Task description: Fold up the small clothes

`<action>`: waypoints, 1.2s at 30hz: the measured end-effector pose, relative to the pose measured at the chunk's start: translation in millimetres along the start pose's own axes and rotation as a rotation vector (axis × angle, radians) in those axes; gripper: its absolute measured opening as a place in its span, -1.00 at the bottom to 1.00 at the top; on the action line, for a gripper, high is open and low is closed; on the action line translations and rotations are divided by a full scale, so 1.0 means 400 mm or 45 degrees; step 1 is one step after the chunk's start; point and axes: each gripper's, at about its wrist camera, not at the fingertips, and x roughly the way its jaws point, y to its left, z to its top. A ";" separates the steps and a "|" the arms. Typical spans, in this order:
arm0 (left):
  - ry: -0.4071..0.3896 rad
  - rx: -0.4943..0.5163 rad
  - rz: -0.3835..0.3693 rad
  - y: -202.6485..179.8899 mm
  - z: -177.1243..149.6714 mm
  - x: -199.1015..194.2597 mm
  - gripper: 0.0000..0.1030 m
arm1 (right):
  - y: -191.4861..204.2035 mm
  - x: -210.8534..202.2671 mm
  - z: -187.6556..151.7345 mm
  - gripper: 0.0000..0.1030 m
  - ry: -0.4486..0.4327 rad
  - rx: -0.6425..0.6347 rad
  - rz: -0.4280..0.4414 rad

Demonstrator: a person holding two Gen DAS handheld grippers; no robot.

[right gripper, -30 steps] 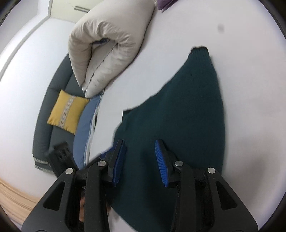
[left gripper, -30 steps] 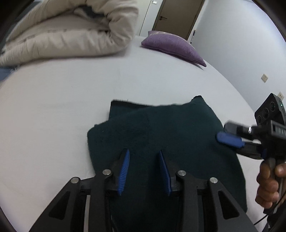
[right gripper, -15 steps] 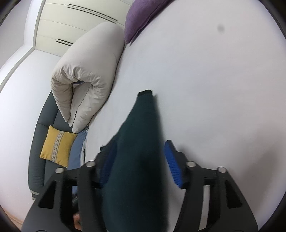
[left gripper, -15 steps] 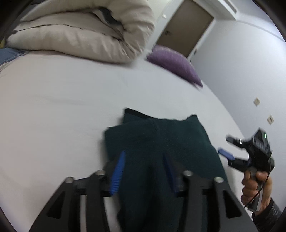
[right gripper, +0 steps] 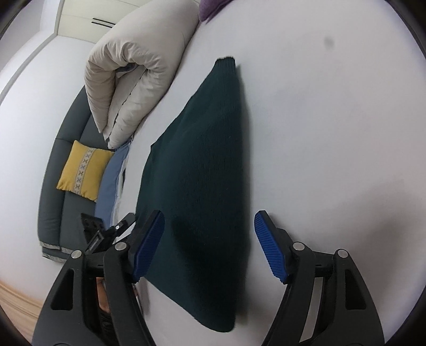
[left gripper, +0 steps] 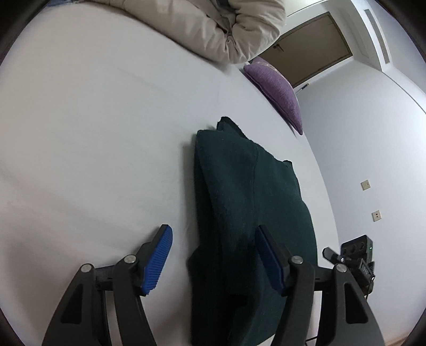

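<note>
Both tongs have just been spreading: the left tongs point(left gripper: 214, 256) and right tongs point(right gripper: 209, 243) are standing apart, pinching nothing, the dark green garment point(right gripper: 202, 170) between their pads. It is lying folded on the white bed point(right gripper: 332, 138); farther off, a beige duvet point(right gripper: 138, 69) is sitting rolled.

Bed with smooth white sheet point(left gripper: 93, 138), filling most of both views. Rolled beige quilted duvet point(right gripper: 133, 77) at its far edge; purple knitted cushion point(left gripper: 277, 90) beside it. Brown wooden door point(left gripper: 314, 45) in pale lilac-grey wall point(left gripper: 372, 138), which carries two beige wall sockets point(left gripper: 365, 184). Dark grey upholstered sofa point(right gripper: 53, 202) alongside the bed, bearing a yellow patterned cushion point(right gripper: 84, 170). Cream wardrobe panels point(right gripper: 80, 18). Light wooden floor point(right gripper: 18, 295).
</note>
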 end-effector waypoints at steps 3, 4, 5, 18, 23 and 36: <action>0.034 -0.043 -0.036 0.011 0.025 0.024 0.36 | -0.009 0.016 -0.009 0.35 0.031 0.004 0.006; 0.036 -0.051 -0.044 0.014 0.030 0.026 0.36 | -0.010 0.023 -0.007 0.35 0.035 0.012 0.014; 0.048 -0.061 -0.055 0.015 0.037 0.034 0.36 | -0.011 0.030 -0.005 0.35 0.037 0.023 0.032; 0.185 -0.086 -0.073 -0.039 0.035 0.129 -0.19 | 0.029 0.087 0.006 0.15 0.066 -0.040 -0.061; 0.201 -0.067 -0.061 -0.046 0.030 0.121 -0.45 | 0.048 0.070 -0.003 -0.09 0.045 -0.082 -0.090; 0.171 0.151 -0.086 -0.216 -0.176 -0.095 -0.51 | 0.172 -0.172 -0.235 -0.20 -0.023 -0.224 -0.055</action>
